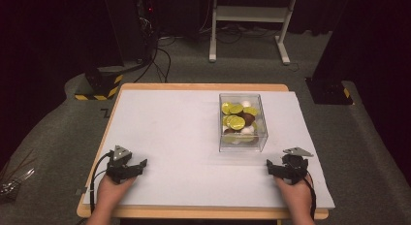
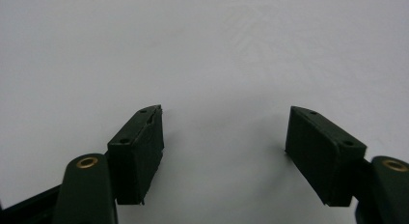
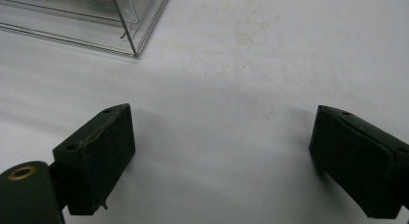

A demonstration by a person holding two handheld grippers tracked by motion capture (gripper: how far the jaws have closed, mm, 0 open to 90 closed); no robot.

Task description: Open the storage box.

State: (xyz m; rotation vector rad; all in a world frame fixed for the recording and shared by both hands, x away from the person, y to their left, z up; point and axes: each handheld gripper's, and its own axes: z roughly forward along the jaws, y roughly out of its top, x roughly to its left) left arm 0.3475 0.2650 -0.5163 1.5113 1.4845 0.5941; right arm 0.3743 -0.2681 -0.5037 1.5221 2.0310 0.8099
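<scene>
The clear plastic box [image 1: 242,122] of chocolate coins is sitting ahead of the right gripper [image 1: 286,168], near it; the left gripper [image 1: 127,168] is resting well apart; both are gaping, grasping nothing.

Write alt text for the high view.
A clear plastic box of gold, brown and white round pieces sits right of centre on a white table. At the near edge, a person's hands hold the left gripper and right gripper, both open and empty.

A dim lab: hazard-striped base [image 1: 99,87], cables [image 1: 160,60], white stand [image 1: 249,21] behind the table [image 1: 194,87].
</scene>
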